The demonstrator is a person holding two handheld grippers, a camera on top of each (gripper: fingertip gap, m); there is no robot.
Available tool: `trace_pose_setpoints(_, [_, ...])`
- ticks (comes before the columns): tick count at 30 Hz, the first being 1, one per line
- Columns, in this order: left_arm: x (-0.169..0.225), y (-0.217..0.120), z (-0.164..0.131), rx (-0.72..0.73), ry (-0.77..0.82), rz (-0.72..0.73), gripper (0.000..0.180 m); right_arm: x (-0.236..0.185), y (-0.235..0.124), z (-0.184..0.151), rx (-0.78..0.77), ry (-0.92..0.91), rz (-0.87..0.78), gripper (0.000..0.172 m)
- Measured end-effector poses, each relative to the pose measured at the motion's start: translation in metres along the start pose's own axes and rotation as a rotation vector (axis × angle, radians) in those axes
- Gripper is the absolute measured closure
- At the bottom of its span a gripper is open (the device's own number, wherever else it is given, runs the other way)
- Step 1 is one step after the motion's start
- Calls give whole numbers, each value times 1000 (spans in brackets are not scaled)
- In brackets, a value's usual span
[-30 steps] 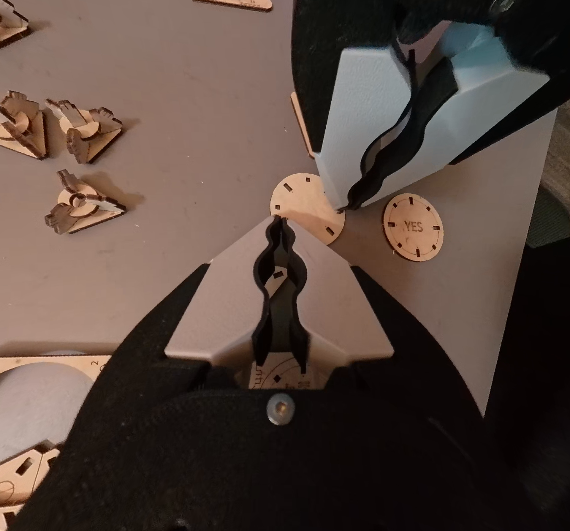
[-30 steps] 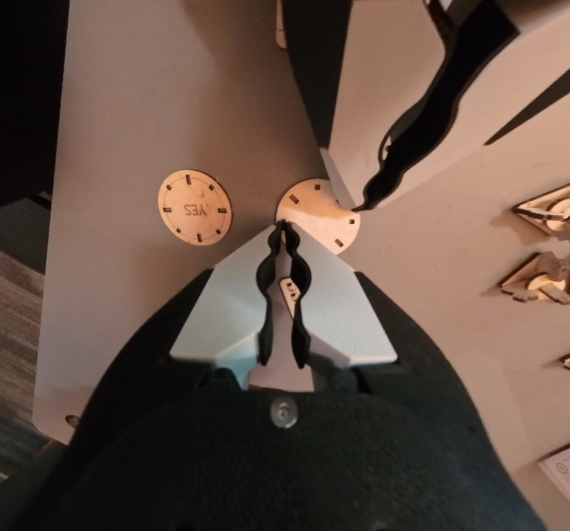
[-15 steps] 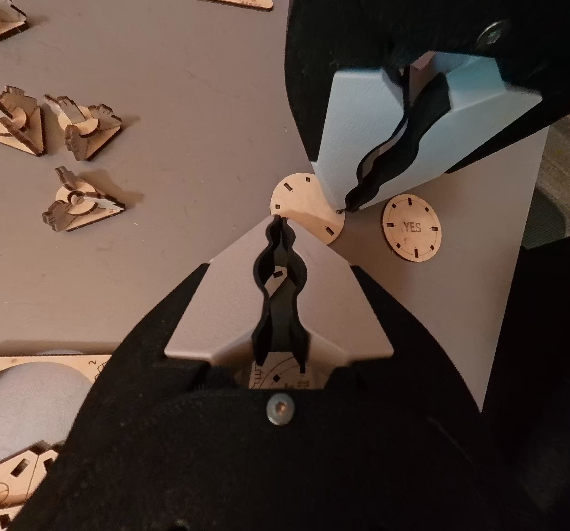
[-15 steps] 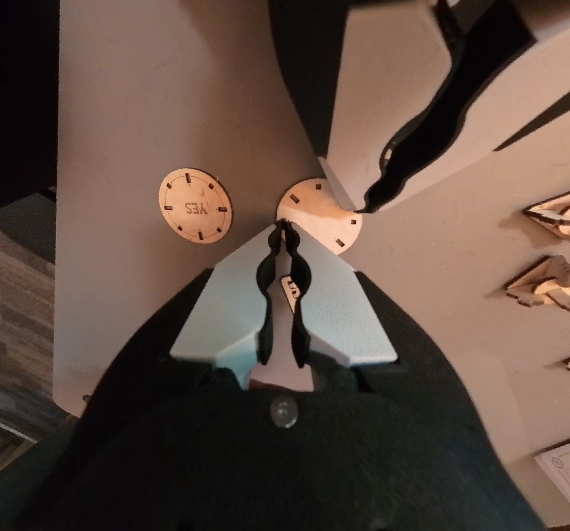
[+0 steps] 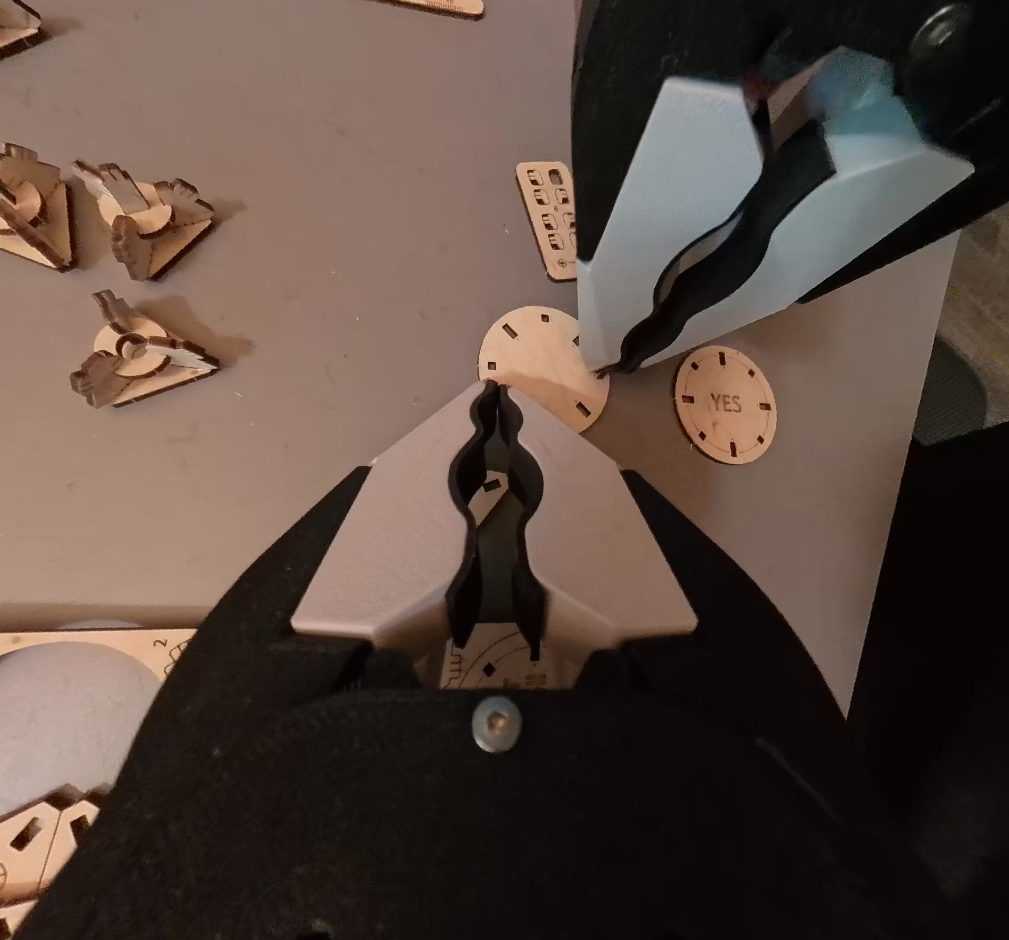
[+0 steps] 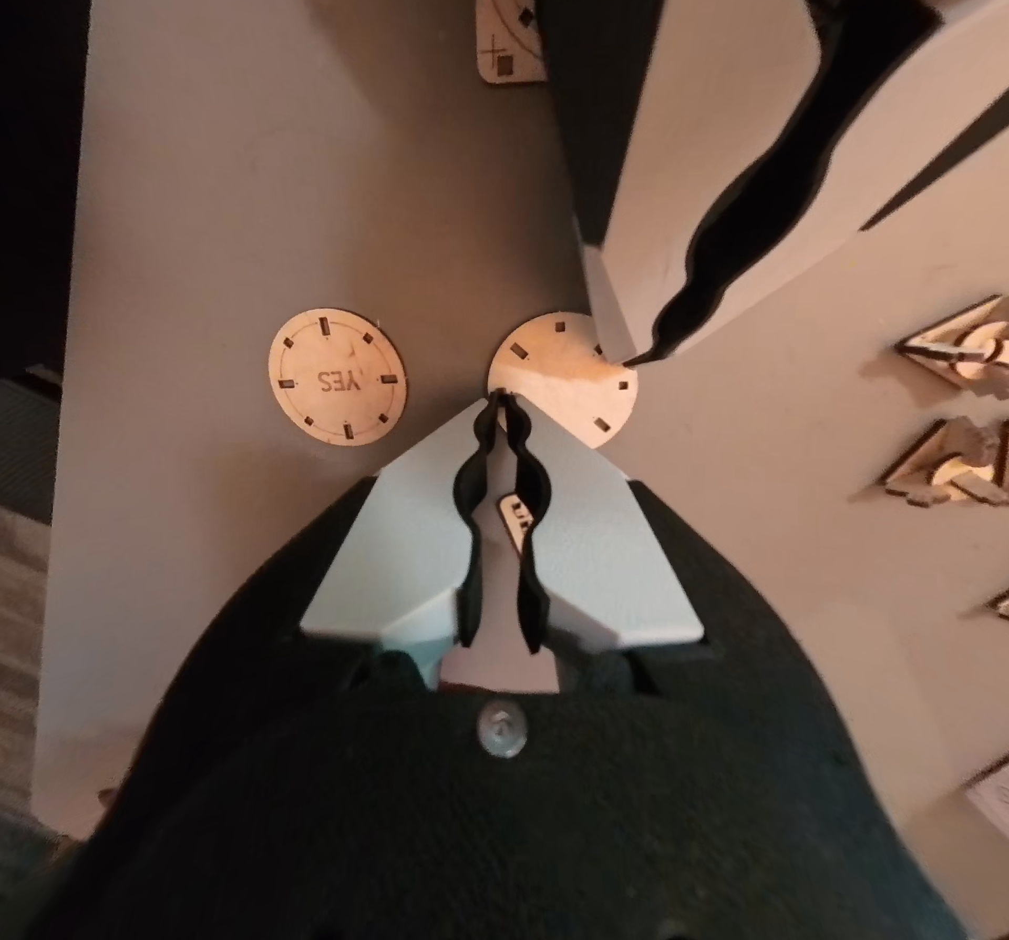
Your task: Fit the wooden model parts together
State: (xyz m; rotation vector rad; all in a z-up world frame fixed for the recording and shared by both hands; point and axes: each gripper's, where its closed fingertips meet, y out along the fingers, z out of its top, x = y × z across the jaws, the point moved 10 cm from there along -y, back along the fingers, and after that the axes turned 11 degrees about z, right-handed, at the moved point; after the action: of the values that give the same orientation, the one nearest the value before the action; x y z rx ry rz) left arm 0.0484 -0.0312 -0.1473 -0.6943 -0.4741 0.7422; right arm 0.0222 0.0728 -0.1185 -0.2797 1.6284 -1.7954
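Pale plywood, laser-cut: my left gripper (image 5: 498,386) and my right gripper (image 6: 501,379) both meet the plain slotted disc (image 5: 538,362) at opposite edges on the grey table (image 5: 300,149), each with its black pads pinched together at the tips on the rim. Whether either truly clamps the wood, I cannot tell. An engraved disc (image 5: 725,404) lies just beside it; small assembled wooden pieces (image 5: 144,220) sit well apart.

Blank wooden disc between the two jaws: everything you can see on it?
The blank disc is a thin, pale, round plywood piece with small rectangular slots around its rim and no engraving. It lies flat on the grey table. Shut left jaws and shut right jaws meet opposite edges. An engraved disc lies apart beside it.
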Motion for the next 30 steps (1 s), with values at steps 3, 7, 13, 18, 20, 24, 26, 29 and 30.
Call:
trace_pose_setpoints(3, [0, 0, 0, 0, -2, -2, 180, -1, 0, -5, 59, 18, -11, 171])
trace_pose_setpoints(7, [-1, 0, 0, -1, -6, -6, 180, -3, 1, -11, 122, 7, -32, 170])
trace_pose_setpoints(13, [-1, 0, 0, -2, -13, -13, 180, -4, 1, -20, 204, 10, -36, 168])
trace_pose_setpoints(18, [-1, 0, 0, -2, -16, -16, 180, -6, 2, -21, 221, -1, -53, 165])
trace_pose_setpoints(20, [-2, 0, 0, -2, -18, -18, 180, -7, 2, -20, 228, -14, -66, 166])
trace_pose_setpoints(24, [-2, 0, 0, -2, -18, -17, 180, -7, 1, -19, 230, -36, -94, 169])
trace_pose_setpoints(26, [-2, 0, 0, -2, -18, -18, 180, -8, 1, -19, 223, -43, -90, 169])
trace_pose_setpoints(29, [-2, 0, 0, -2, -19, -18, 180, -8, 2, -18, 217, -41, -88, 169])
trace_pose_setpoints(30, [-2, 0, 0, -2, -19, -18, 180, -8, 2, -18, 217, -41, -89, 170])
